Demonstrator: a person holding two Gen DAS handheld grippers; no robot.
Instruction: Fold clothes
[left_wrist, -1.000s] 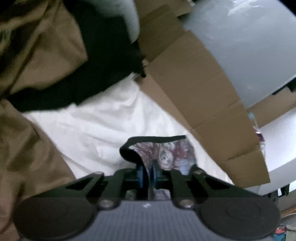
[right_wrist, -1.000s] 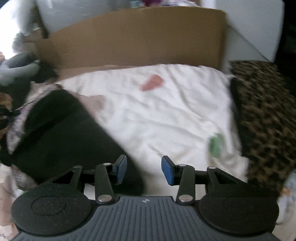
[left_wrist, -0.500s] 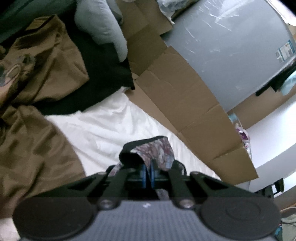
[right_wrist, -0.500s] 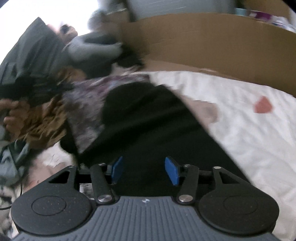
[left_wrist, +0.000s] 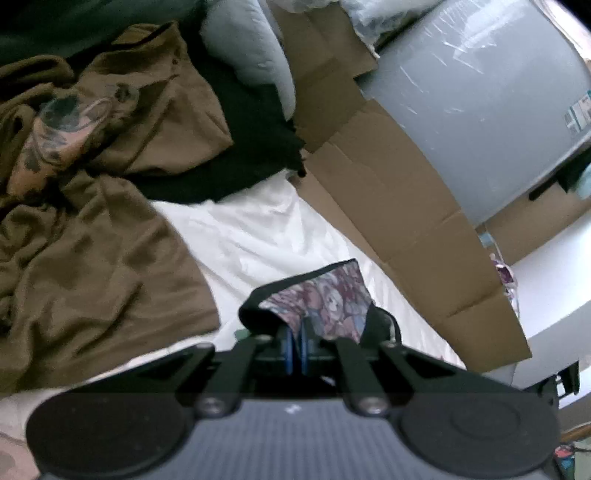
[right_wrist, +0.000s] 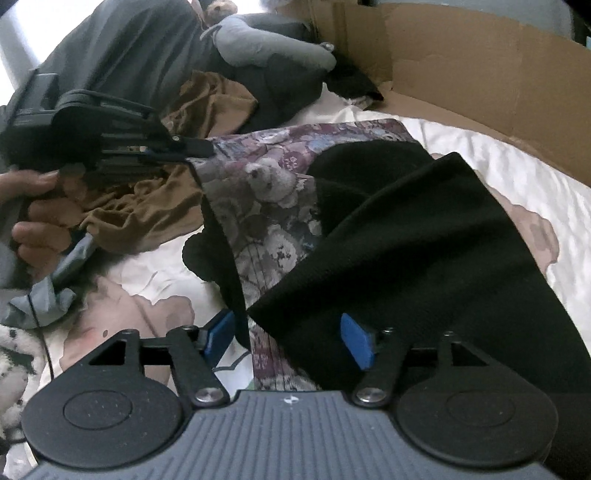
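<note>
Since a second ago our right hand-held gripper (right_wrist: 288, 338) has swung from the bare white bedsheet (right_wrist: 524, 177) over to the floral garment (right_wrist: 266, 206), and its blue fingers (right_wrist: 356, 341) now stand apart on either side of the black-lined edge. Our left hand-held gripper (left_wrist: 295, 349) stays clamped on a corner of that floral garment (left_wrist: 325, 299), lifted just ahead of it. A brown garment (left_wrist: 92, 258) lies left of it, cardboard (left_wrist: 406, 206) to its right.

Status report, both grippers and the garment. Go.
Left gripper shut on floral garment corner. Right gripper open at its near edge. Brown clothes heaped beside.
</note>
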